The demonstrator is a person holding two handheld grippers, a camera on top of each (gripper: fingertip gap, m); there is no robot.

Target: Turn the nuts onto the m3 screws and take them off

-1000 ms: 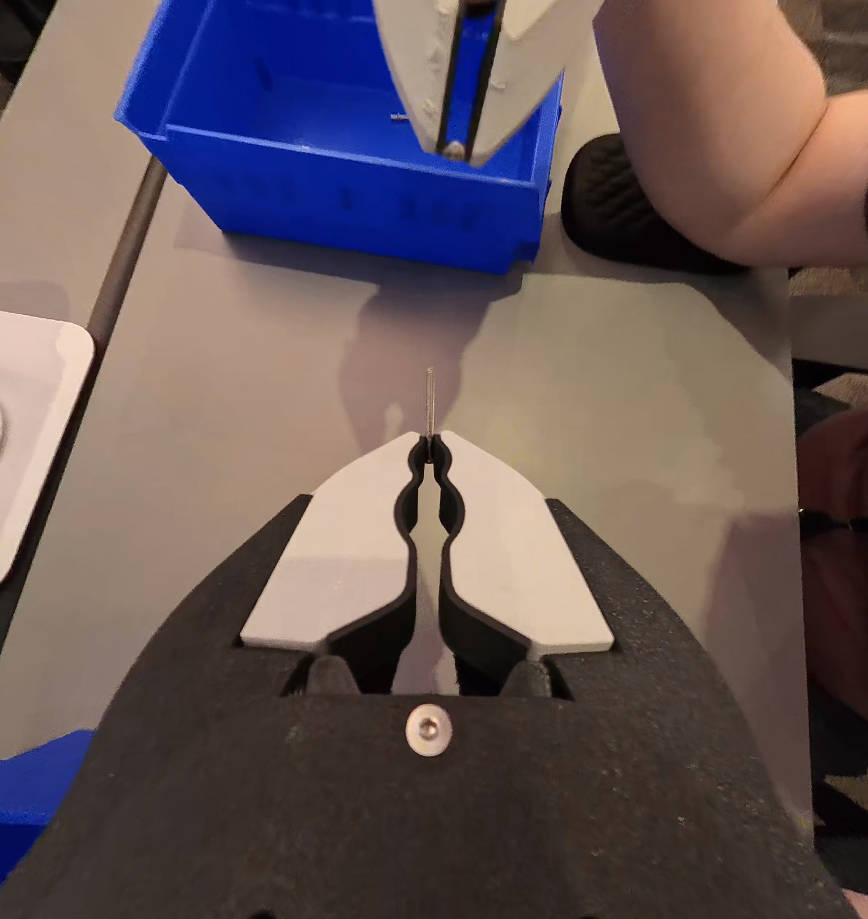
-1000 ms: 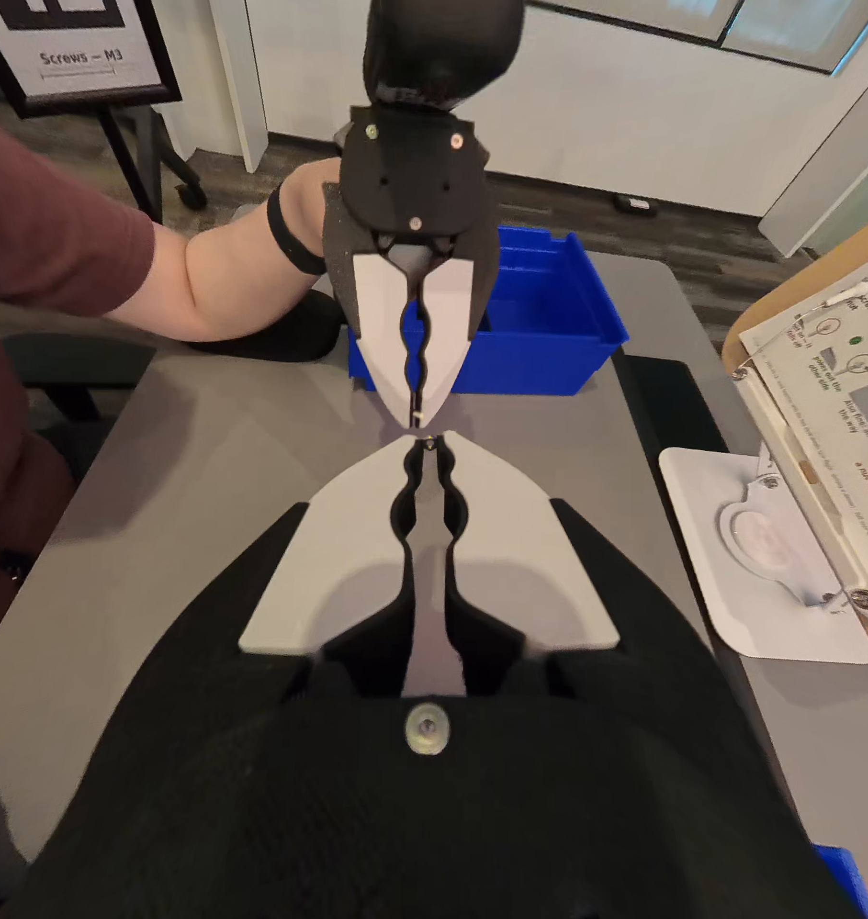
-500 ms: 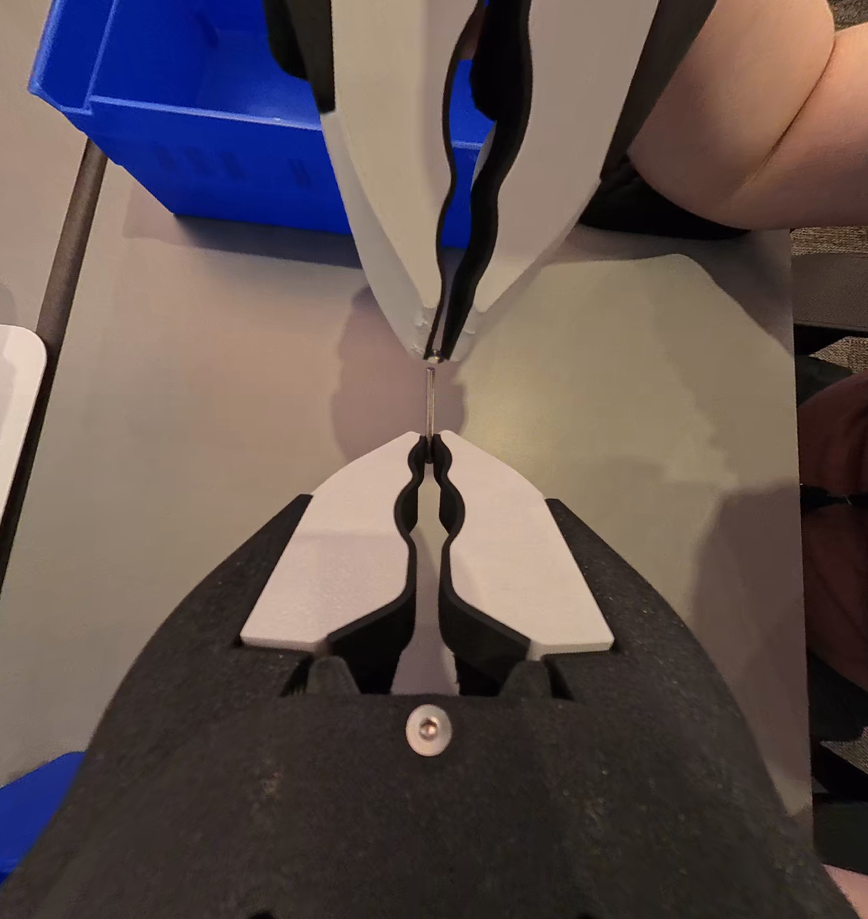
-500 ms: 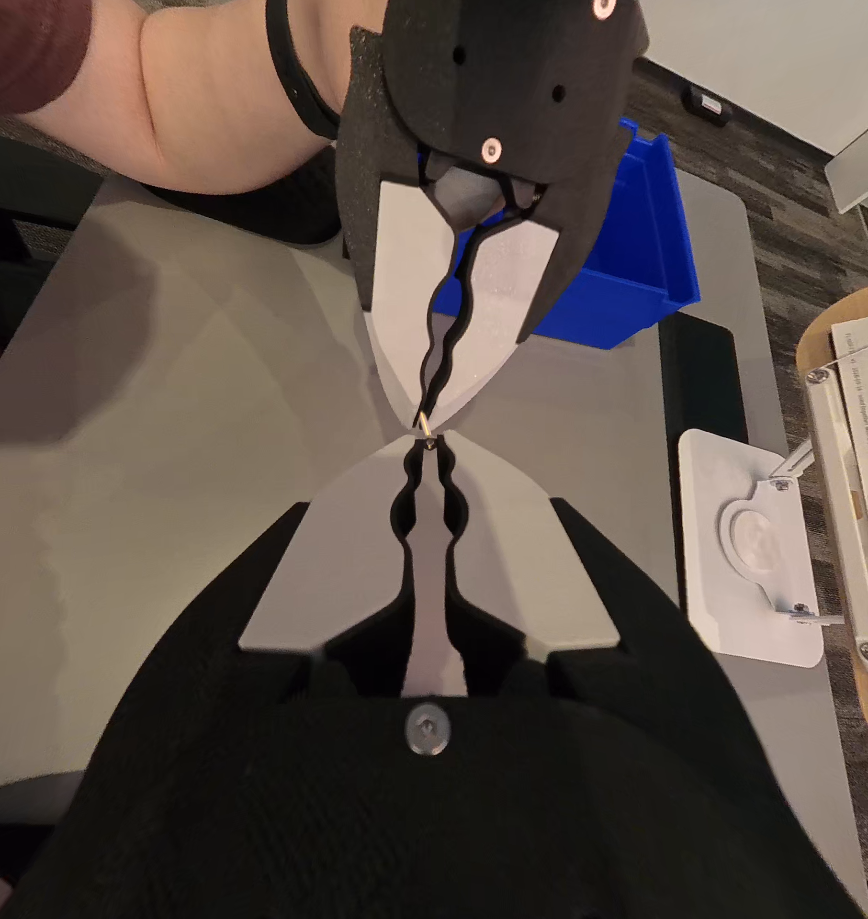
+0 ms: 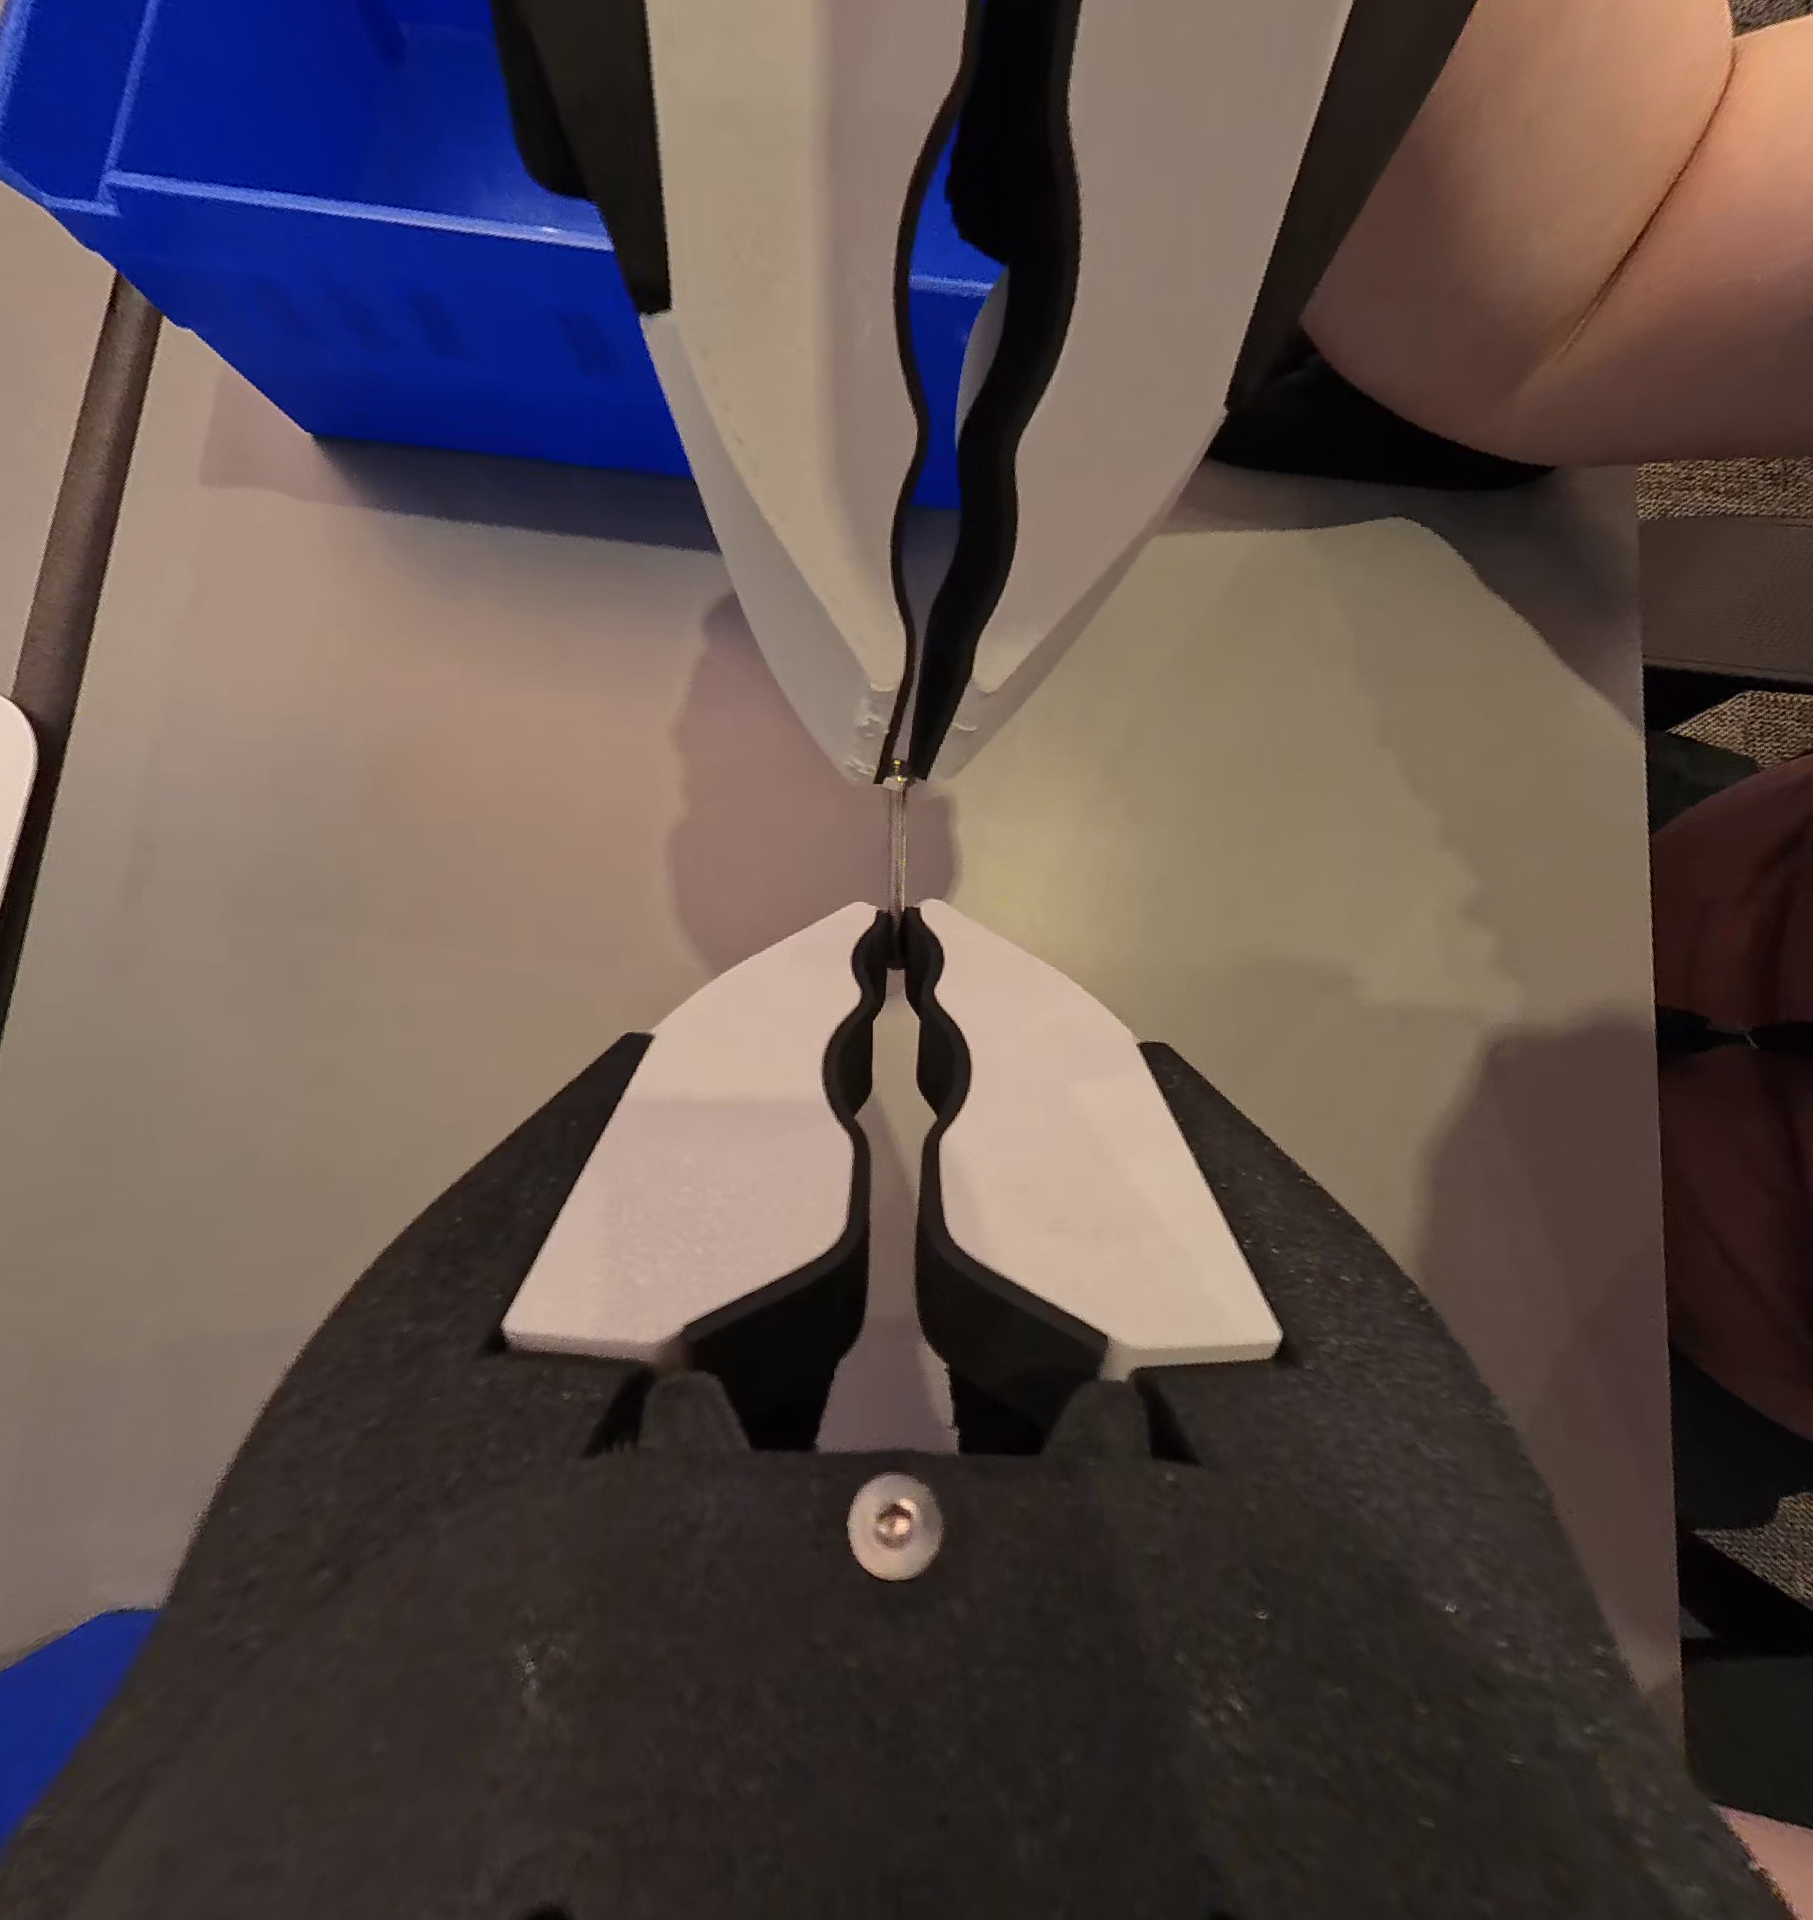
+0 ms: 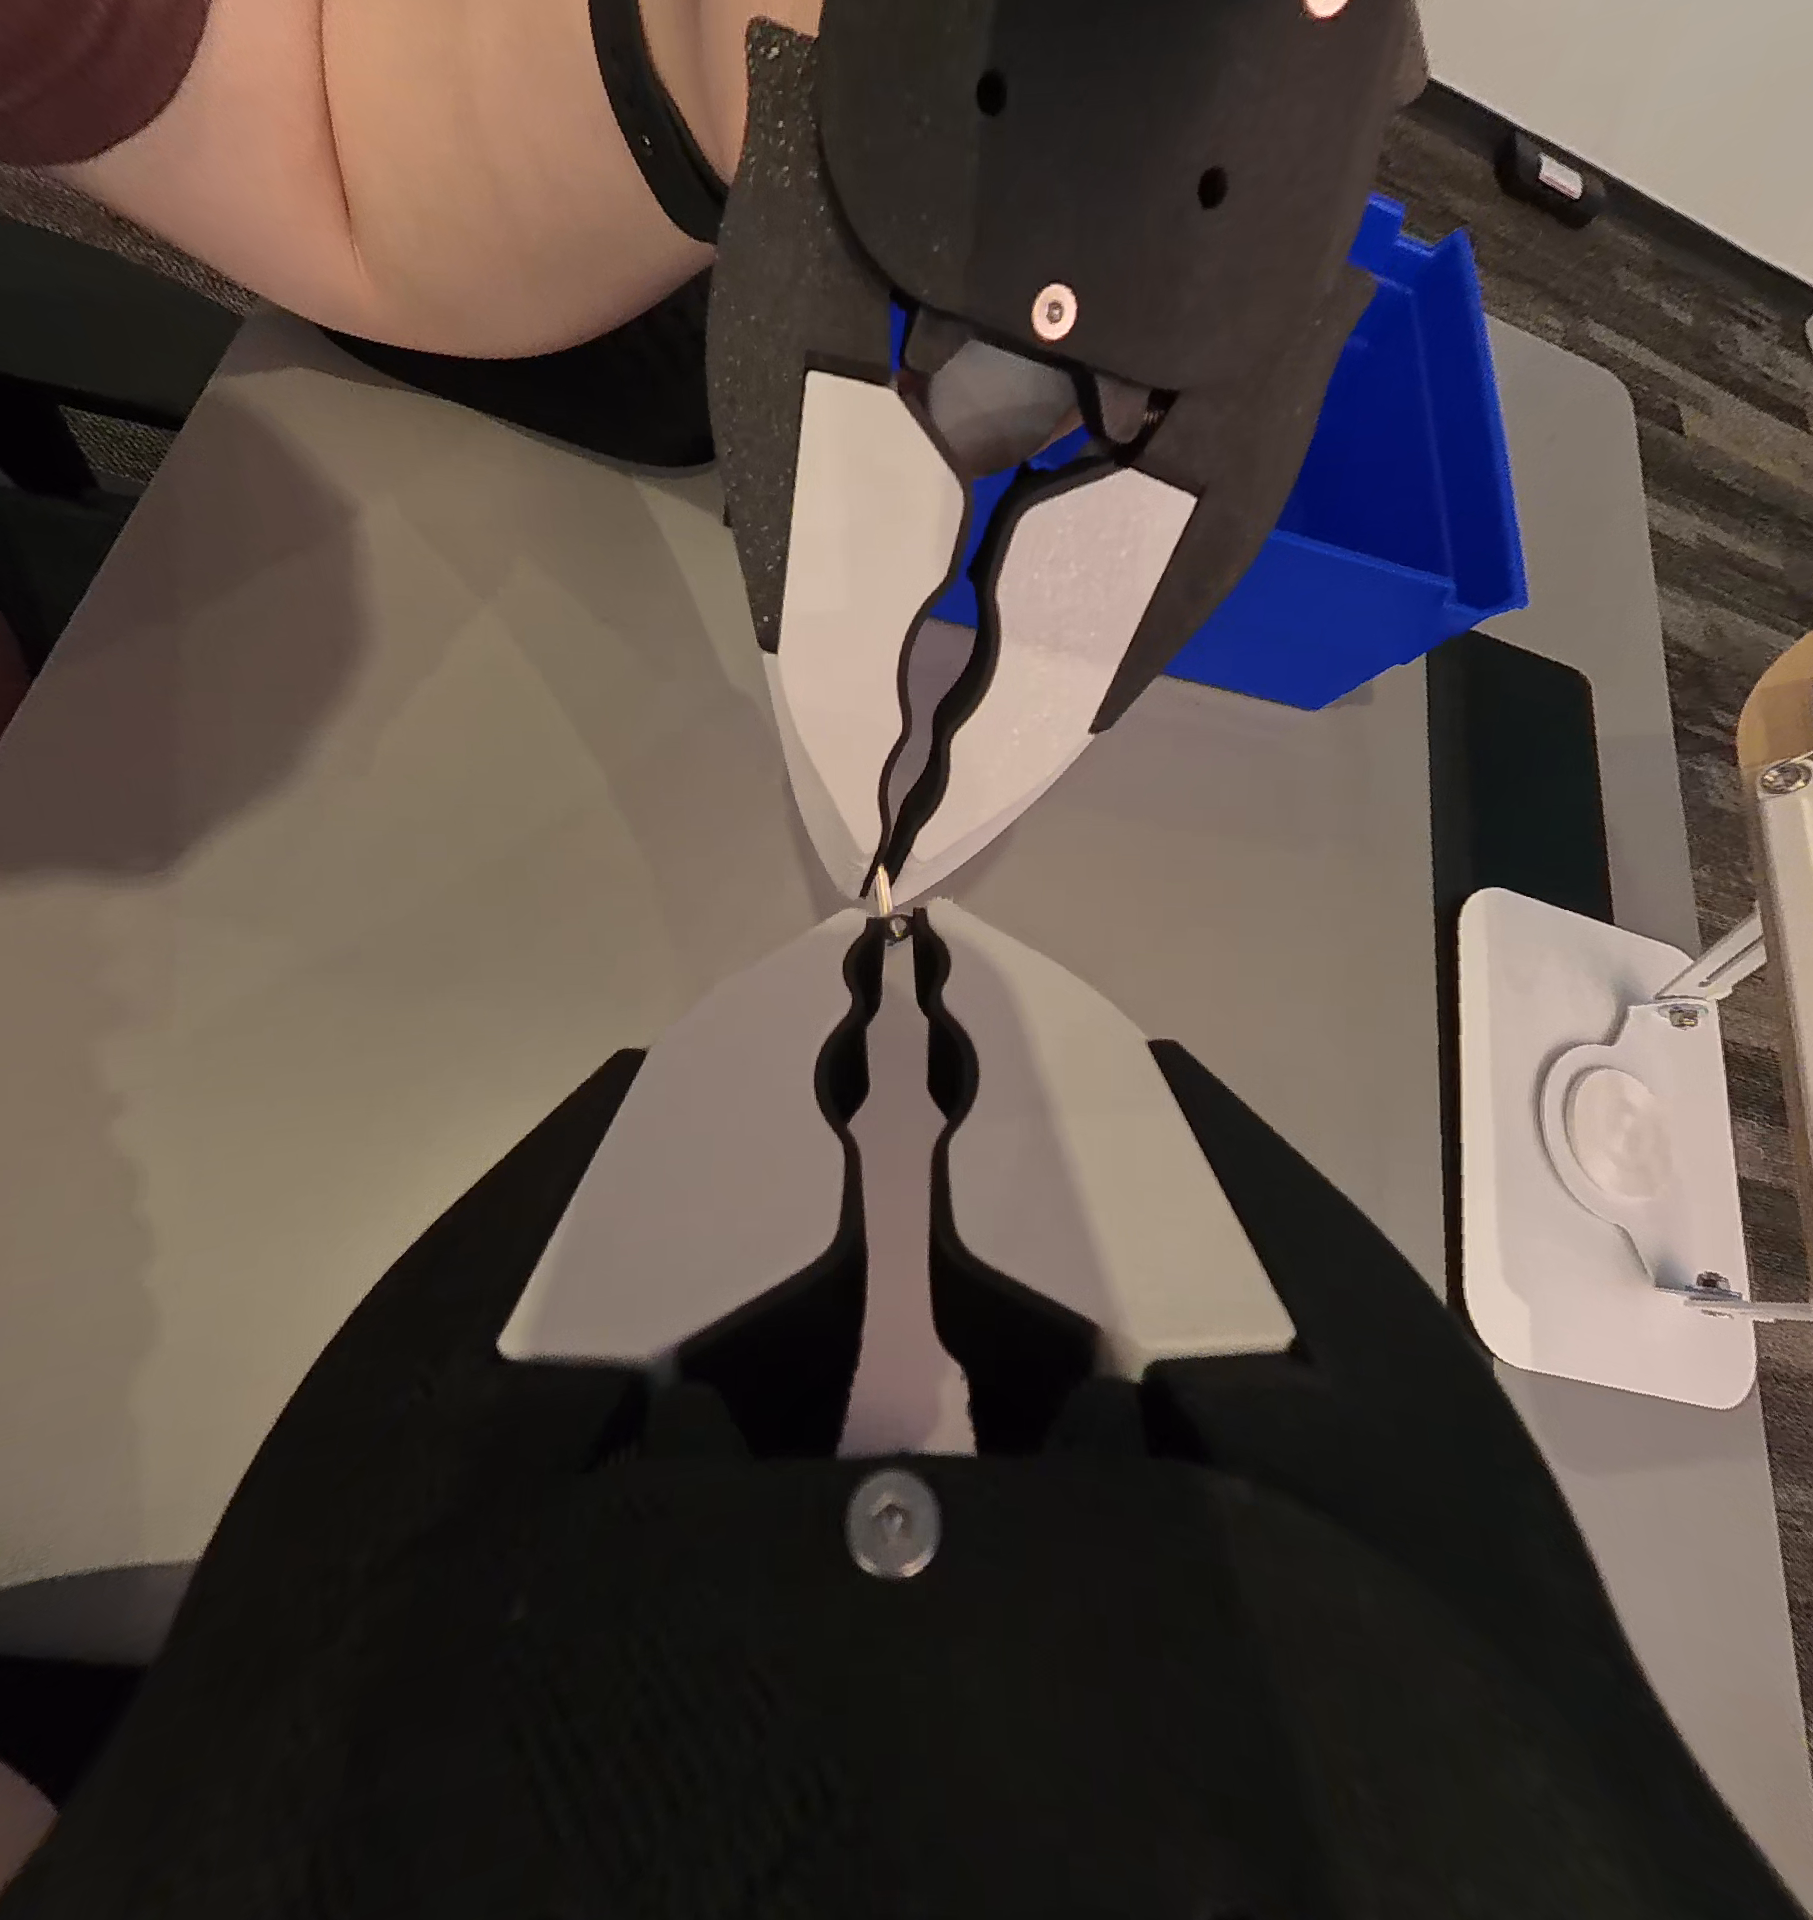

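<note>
The left gripper (image 5: 894, 920) is closed on the thin screw (image 5: 894, 852), whose far end meets the nut (image 5: 897, 771) pinched in the closed right gripper (image 6: 891, 920), above the grey bench (image 5: 362, 831).

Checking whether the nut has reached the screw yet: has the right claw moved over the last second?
Yes. In the left wrist view, the right claw has come from over the blue bin toward the camera, its nut now meeting the screw.
</note>
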